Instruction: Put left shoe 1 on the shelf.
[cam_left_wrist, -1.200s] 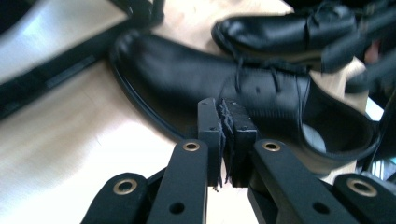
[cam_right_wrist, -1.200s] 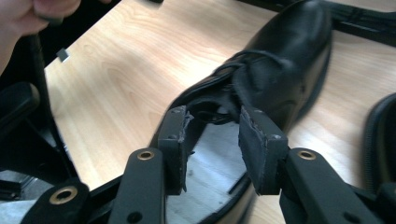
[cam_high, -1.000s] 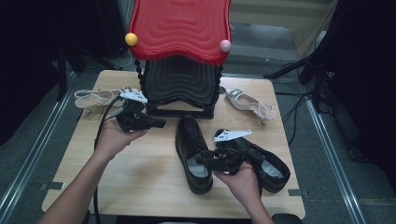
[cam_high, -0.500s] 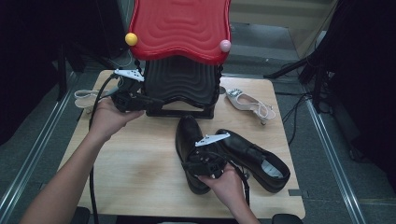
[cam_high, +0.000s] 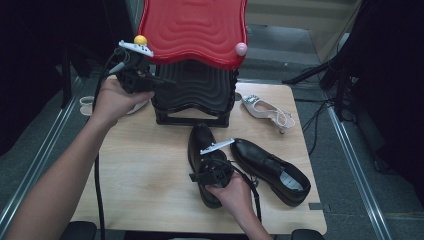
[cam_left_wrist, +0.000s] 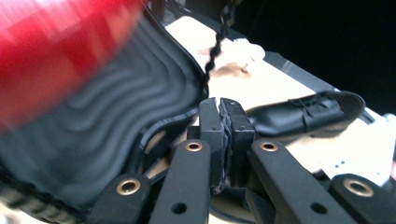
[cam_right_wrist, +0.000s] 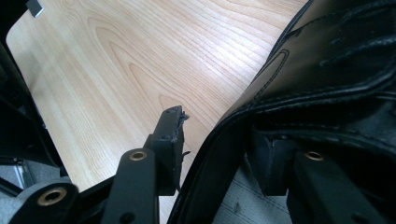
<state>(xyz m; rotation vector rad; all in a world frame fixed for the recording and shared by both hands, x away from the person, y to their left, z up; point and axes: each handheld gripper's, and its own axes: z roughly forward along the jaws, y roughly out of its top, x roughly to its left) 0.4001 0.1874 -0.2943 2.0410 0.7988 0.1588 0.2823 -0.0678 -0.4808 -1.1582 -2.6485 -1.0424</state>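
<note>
A black leather shoe (cam_high: 201, 150) lies at the lower middle of the high view, toe pointing up the frame toward a shoe rack, on a pale wooden table (cam_high: 140, 165); the right gripper (cam_high: 206, 175) sits at the shoe's opening, held by a hand (cam_high: 235, 192) entering from the bottom edge. In the right gripper view the jaws stand spread astride the shoe's side wall (cam_right_wrist: 243, 121); one jaw is outside over the wood, the other inside over the grey insole; whether the pads already press the leather is hard to tell, so it counts as spread, not pinching.

A second black shoe (cam_high: 272, 167) lies just right of the first, angled toward the lower right corner.

To do this well, the jaws should probably close squarely on the stiff collar, deep enough that the leather does not slip, and the shoe should lift level, clear of its neighbour.

The left gripper (cam_high: 165, 80) hovers at the upper left of the high view, against the rack's black shelf (cam_high: 192, 92) under its red top (cam_high: 192, 25); in the left gripper view its jaws are pressed together on nothing. A pale heeled sandal (cam_high: 267, 111) rests right of the rack; another pale shoe (cam_high: 87, 104) peeks out at far left.
</note>
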